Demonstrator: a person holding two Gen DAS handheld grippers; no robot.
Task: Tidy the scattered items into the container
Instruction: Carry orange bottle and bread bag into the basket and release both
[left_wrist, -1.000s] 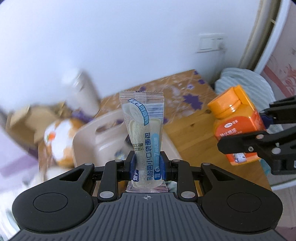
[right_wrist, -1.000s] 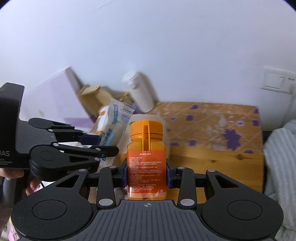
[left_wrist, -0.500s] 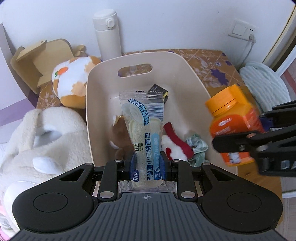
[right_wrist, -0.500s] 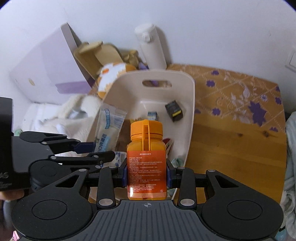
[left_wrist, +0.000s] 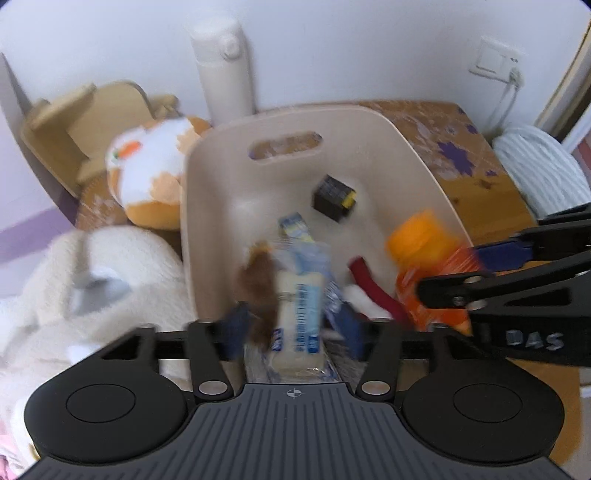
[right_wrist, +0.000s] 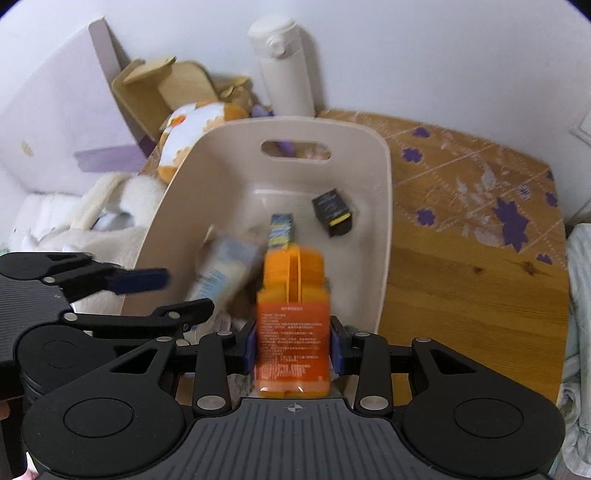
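The cream basket (left_wrist: 295, 110) (right_wrist: 314, 120) lies below both grippers. My left gripper (left_wrist: 293, 328) is over its near end with jaws opening. The bread packet (left_wrist: 299, 314) (right_wrist: 221, 269) is blurred between the pads, clear of both and dropping. My right gripper (right_wrist: 293, 347) is also opening. The orange bottle (right_wrist: 293, 325) (left_wrist: 424, 266) stands blurred between its pads and seems to be slipping free over the basket's right side. Inside the basket lie a black box (left_wrist: 334, 197), a small blue-and-yellow packet (left_wrist: 293, 227), a brown plush (left_wrist: 258, 284) and a red-and-white item (left_wrist: 369, 284).
A white flask (left_wrist: 221, 66) stands behind the basket against the wall. An orange-and-white plush (left_wrist: 147, 173), a cream plush (left_wrist: 92, 288) and a cardboard piece (left_wrist: 74, 122) crowd the left. Wooden tabletop (right_wrist: 461, 258) stretches right, with a striped cloth (left_wrist: 535, 166) at its edge.
Both grippers came down over the basket. The left jaws spread wide and let go of the bread packet. The right jaws eased apart and the bottle is now blurred.
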